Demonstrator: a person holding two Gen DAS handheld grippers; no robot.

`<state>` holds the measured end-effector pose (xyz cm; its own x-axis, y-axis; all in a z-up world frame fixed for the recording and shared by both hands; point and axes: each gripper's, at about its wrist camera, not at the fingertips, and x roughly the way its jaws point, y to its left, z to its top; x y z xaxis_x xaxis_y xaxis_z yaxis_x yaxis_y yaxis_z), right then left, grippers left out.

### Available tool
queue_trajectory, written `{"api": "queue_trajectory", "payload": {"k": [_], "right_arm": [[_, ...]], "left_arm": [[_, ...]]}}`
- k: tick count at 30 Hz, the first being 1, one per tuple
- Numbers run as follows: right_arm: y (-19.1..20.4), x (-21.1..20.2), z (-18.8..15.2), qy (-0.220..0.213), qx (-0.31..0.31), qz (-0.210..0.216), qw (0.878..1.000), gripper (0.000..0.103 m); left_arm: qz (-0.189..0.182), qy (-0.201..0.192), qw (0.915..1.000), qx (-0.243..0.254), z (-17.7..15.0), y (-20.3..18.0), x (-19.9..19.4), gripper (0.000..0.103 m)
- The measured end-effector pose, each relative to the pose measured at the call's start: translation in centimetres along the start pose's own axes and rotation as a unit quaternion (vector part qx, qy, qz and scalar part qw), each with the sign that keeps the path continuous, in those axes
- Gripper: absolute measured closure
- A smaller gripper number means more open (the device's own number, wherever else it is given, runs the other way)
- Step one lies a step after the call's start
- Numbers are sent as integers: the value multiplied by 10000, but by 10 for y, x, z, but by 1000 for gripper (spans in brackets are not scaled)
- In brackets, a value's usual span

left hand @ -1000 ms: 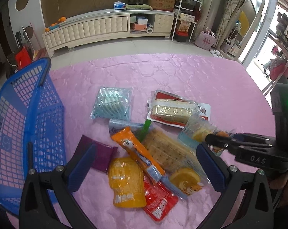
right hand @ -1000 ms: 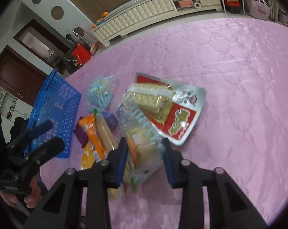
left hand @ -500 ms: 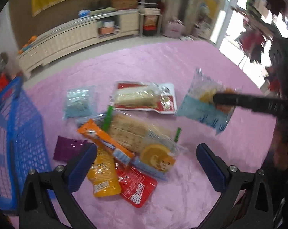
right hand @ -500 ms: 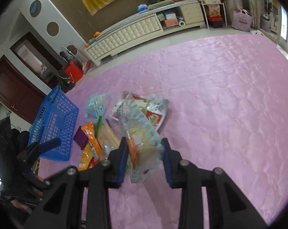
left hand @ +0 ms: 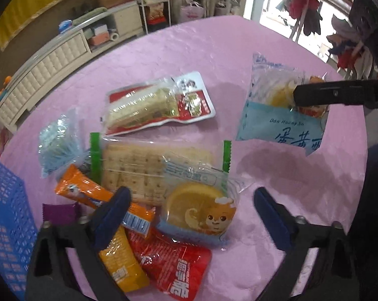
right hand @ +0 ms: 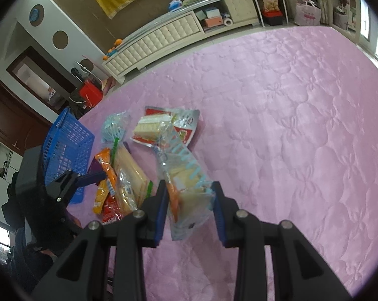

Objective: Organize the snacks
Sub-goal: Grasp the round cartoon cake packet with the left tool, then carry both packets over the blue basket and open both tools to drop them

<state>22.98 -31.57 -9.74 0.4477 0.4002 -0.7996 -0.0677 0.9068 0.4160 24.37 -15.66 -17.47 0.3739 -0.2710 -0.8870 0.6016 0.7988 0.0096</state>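
A pink quilted bedspread [left hand: 214,50] carries a loose heap of snacks, while the right tool [right hand: 189,203] is clenched on a clear-and-pale-blue pastry packet printed with blue characters [left hand: 281,115], holding it in the air above the bed, off to the right of the heap in the left wrist view. The left tool [left hand: 191,213] hangs over the near end of the heap, its blue-padded jaws closing with a round yellow cake in a clear wrapper with a cartoon animal [left hand: 201,210] lying between them (neither pad touches it yet).

The cake wrapper overlaps a clear cracker pack with green sealed ends [left hand: 148,163]. Beyond the crackers lies a red-and-white pouch holding a pale wafer block [left hand: 158,102], and to its left a small clear bag with pale blue print [left hand: 58,145]. An orange stick-shaped wrapper [left hand: 88,193] runs under the left tool's left finger, with a purple sachet [left hand: 58,212] beside it, a yellow-orange packet [left hand: 123,266] and a red foil packet with white characters [left hand: 173,266] nearest the camera.

A blue plastic lattice basket [right hand: 66,148] stands at the heap's left side, close to the purple sachet. A long cream cabinet [right hand: 163,40] lines the far wall.
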Motion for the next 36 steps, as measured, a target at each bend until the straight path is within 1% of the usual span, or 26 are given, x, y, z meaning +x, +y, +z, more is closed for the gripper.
{"api": "queue_trajectory", "payload": {"k": [1,2,3,4,9,12,14,17,18,23,26,29,32,36], "right_arm": [[0,2,-1,20,19,-7,10000,65],[0,3,-1,38,31,-12,10000,65],[0,3,-3,48,36,-14,10000,65],[1,4,-3,58,31,-15,10000,65],[7,-1,-5,51,-68,-52,10000,65],[19,-9,-4,-10,-193,-60,9998,65],[28,-14,-4,-56,-288,-63,9996,65],[48,-27,-2,-181,-509,-75,9985,65],[54,-31,-2,-220,-572,-74,9981,65],[89,-50,1,-418,-886,-23,9952,65],[114,-61,5,-546,-1087,45,9926,65],[145,-69,8,-696,-1363,113,9881,65],[169,-72,11,-775,-1560,213,9845,65],[199,-69,13,-828,-1798,371,9795,65]], "left_arm": [[54,96,9999,-3,0,2,5,30],[-5,167,9998,-49,0,4,8,40],[2,149,9998,-91,-1,6,8,47],[-9,113,9998,-133,-1,7,7,51],[6,-95,9988,-476,-5,14,-9,52],[68,-338,9964,-772,-8,20,-31,53],[121,-472,9949,-888,-10,23,-45,53],[229,-787,9912,-1039,-11,33,-74,53],[262,-859,9904,-1053,-12,31,-79,53],[506,-1316,9817,-1276,-19,46,-127,53],[600,-1493,9768,-1411,-29,55,-154,53],[724,-1657,9728,-1445,-37,65,-176,53],[874,-1809,9679,-1510,-50,76,-202,53],[1058,-1938,9597,-1737,-66,99,-230,53]]}}
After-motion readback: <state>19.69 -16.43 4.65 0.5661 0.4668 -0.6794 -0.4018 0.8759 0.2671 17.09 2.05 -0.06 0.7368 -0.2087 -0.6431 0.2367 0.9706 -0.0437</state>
